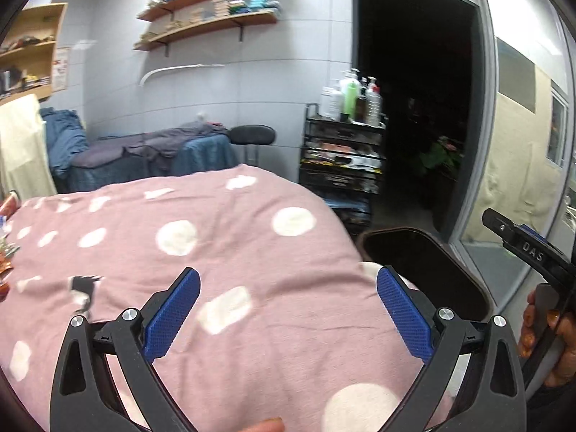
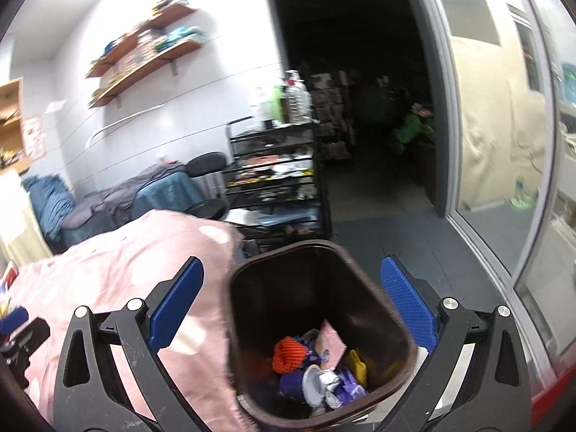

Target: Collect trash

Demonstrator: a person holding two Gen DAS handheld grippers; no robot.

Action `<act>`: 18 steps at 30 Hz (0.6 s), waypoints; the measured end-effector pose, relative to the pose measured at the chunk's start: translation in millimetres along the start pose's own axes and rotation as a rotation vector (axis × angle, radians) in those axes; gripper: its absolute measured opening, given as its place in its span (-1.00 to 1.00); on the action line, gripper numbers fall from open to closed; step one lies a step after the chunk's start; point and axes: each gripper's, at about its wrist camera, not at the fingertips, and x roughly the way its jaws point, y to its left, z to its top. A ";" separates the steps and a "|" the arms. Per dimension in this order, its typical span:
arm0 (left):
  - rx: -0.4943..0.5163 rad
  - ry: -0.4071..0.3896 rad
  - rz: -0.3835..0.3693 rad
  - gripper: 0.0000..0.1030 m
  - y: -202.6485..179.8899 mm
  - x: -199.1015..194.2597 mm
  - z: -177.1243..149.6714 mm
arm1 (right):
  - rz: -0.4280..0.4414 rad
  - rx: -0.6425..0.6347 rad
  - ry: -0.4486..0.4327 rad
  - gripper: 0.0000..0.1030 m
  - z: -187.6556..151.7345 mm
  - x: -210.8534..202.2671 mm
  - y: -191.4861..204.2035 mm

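Left wrist view: the left tool (image 1: pixel 288 309) hangs released and empty over the pink spotted blanket (image 1: pixel 216 244). Right wrist view: the right tool (image 2: pixel 291 302) — also released — hovers above the brown bin (image 2: pixel 363 262), trash (image 2: pixel 316 367) lying at its bottom.

1. The blanket (image 1: pixel 223 252) lies spread under my left gripper (image 1: pixel 288 309).
2. The bin (image 2: pixel 316 324) stands just right of the blanket, below my right gripper (image 2: pixel 291 309).
3. Trash (image 2: pixel 316 367) lies in the bin.
4. A cart (image 1: pixel 342 165) stands behind the bin, with bottles (image 1: pixel 352 97) on top.
5. Shelves (image 1: pixel 208 10) hang on the wall behind.
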 end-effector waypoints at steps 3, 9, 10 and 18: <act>-0.036 -0.009 0.036 0.89 14.1 -11.8 -2.5 | 0.049 -0.051 -0.005 0.89 -4.3 -9.0 24.0; -0.065 -0.077 0.150 0.89 33.6 -39.7 -9.6 | 0.150 -0.109 -0.009 0.89 -17.4 -30.1 59.4; -0.064 -0.082 0.167 0.90 35.4 -43.3 -10.4 | 0.162 -0.113 -0.008 0.89 -19.0 -32.4 63.3; -0.103 -0.139 0.216 0.89 46.0 -66.9 -18.0 | 0.254 -0.154 -0.022 0.89 -34.5 -56.7 93.6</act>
